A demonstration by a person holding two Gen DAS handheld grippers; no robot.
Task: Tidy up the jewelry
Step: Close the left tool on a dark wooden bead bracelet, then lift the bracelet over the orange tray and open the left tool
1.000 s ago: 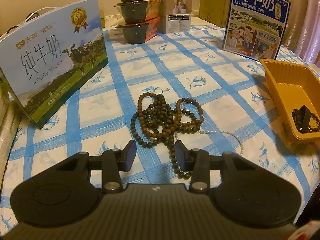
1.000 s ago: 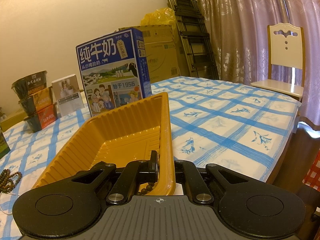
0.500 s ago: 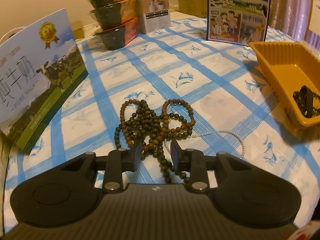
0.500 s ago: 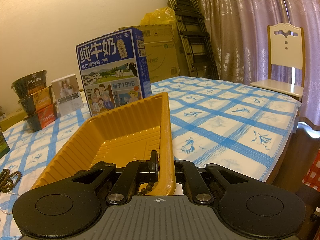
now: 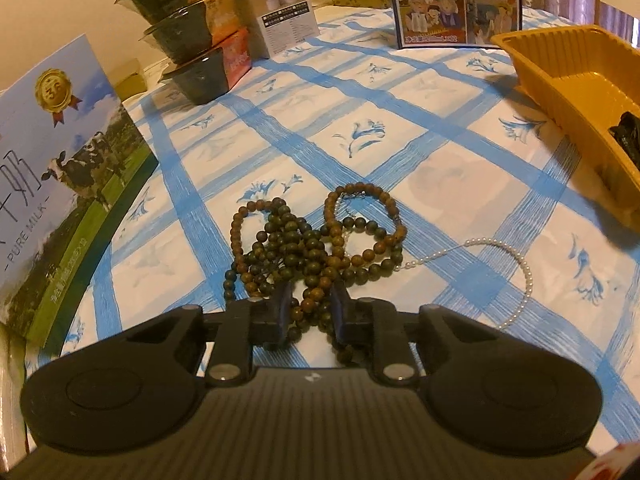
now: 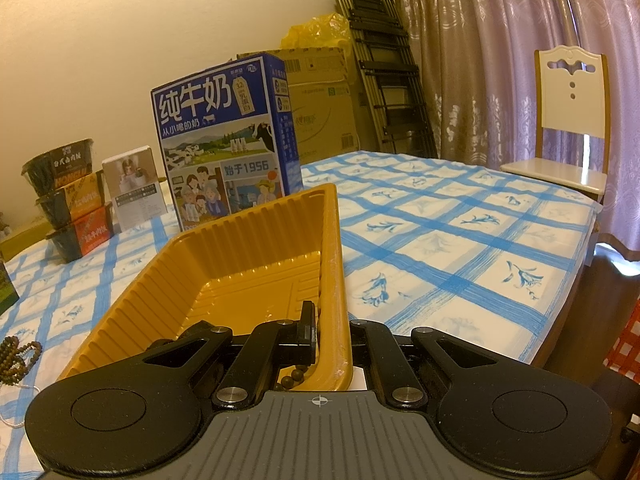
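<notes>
Here the left claw (image 5: 310, 306) points down at a tangled heap of dark bead strands (image 5: 308, 248) lying on the counter (image 5: 440, 168), which wears a white cloth crossed with blue bands. Its jaws are closing, with a few beads of the heap's near edge between them; the gap is narrow, yet whether the pads press on the beads already cannot be told. A thin pearl strand (image 5: 516, 264) trails out from the right side of the heap and curls across the cloth. To the heap's left a pure-milk carton (image 5: 52, 184) leans, and behind it stand three stacked dark bowls (image 5: 192, 36) with a small white box (image 5: 286, 26) just beside them.

The right claw (image 6: 330, 330) is clamped tight on the near right wall of the yellow tray (image 6: 240, 264), one finger inside and one outside the wall. A short run of dark beads (image 6: 294, 376) lies in the tray's near corner, just under that finger. In the left wrist view the same tray sits at the right edge, well apart from the heap. A blue milk box (image 6: 228, 144) stands just behind the tray. A white chair (image 6: 568, 120) stands at the counter's far right, before the curtain (image 6: 480, 40).
</notes>
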